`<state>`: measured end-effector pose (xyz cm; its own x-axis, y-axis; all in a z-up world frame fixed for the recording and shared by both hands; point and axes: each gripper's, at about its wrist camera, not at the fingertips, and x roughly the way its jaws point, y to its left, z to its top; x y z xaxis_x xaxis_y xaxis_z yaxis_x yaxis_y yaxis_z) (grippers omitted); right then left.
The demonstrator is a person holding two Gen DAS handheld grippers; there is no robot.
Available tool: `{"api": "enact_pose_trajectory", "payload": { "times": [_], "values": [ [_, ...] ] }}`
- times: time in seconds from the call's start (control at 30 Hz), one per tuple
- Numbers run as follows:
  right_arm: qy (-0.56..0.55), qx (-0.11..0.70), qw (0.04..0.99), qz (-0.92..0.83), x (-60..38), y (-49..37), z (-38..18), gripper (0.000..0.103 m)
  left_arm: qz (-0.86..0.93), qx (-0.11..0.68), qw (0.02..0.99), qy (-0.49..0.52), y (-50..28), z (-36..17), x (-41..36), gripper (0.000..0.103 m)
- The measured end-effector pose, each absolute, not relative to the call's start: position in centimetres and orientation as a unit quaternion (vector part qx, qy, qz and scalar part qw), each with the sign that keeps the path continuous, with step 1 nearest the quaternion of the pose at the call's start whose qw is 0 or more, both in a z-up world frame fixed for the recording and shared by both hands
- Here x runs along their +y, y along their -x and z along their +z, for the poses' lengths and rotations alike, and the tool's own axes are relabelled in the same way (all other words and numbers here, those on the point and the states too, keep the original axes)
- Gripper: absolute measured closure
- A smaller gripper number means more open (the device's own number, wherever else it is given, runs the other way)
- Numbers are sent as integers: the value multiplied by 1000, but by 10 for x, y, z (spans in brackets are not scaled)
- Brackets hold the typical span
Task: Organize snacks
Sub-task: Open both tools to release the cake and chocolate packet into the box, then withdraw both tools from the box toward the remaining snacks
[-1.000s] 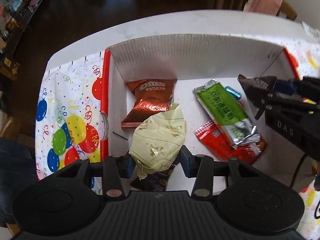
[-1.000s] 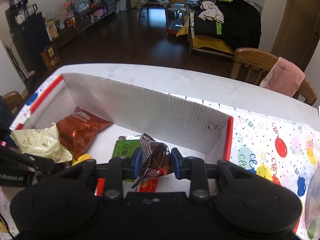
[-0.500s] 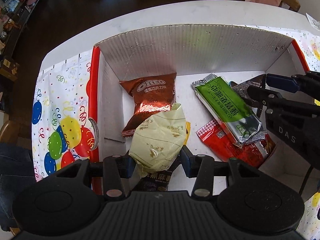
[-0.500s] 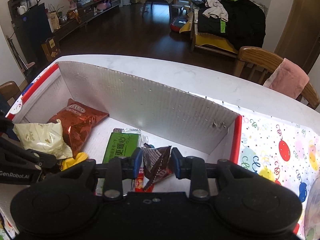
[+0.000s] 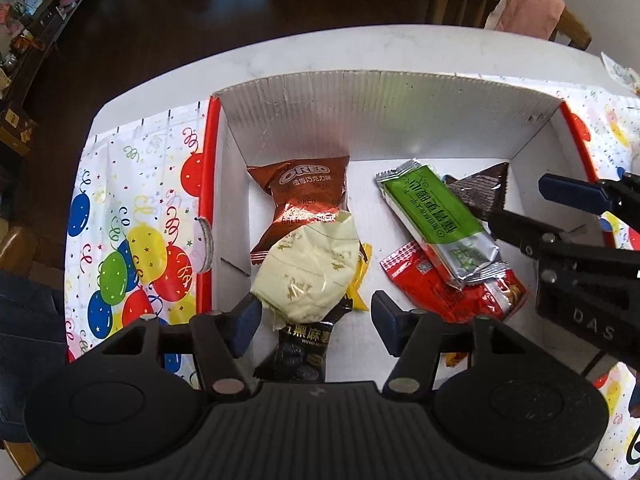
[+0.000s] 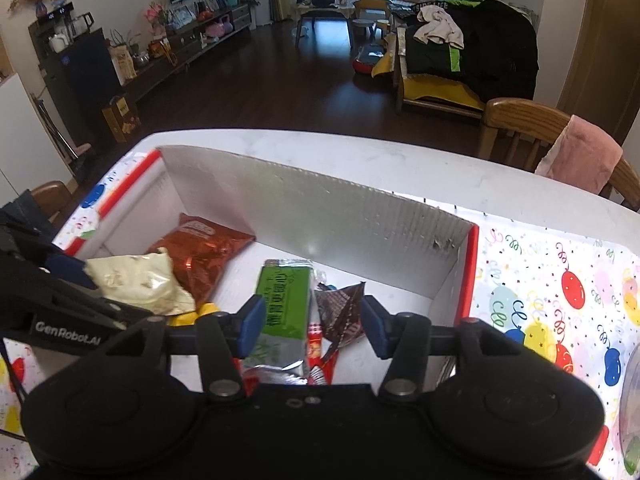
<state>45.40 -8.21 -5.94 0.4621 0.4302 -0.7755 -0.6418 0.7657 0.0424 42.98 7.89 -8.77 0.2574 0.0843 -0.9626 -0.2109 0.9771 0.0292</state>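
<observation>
Left wrist: your left gripper (image 5: 316,314), jaws just opened, stands apart around the cream packet (image 5: 308,272), lying on the black packet (image 5: 300,350) in the box (image 5: 360,120) | Right wrist: your right gripper (image 6: 312,324), jaws just opened, clear of the brown packet (image 6: 340,312) beside the green bar (image 6: 284,300).

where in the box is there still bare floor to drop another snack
Bare floor lies along the back wall between the Oreo pack and green bar, and in the far left corner. The front is crowded: cream packet, black packet, red packet.
</observation>
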Motion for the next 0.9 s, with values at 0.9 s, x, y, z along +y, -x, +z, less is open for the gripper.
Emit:
{"api": "enact_pose_trajectory", "payload": {
  "times": [0.9],
  "values": [
    [51, 369, 864, 338, -126, -359, 3, 16, 75, 493, 865, 65, -324, -6, 64, 43]
  ]
}}
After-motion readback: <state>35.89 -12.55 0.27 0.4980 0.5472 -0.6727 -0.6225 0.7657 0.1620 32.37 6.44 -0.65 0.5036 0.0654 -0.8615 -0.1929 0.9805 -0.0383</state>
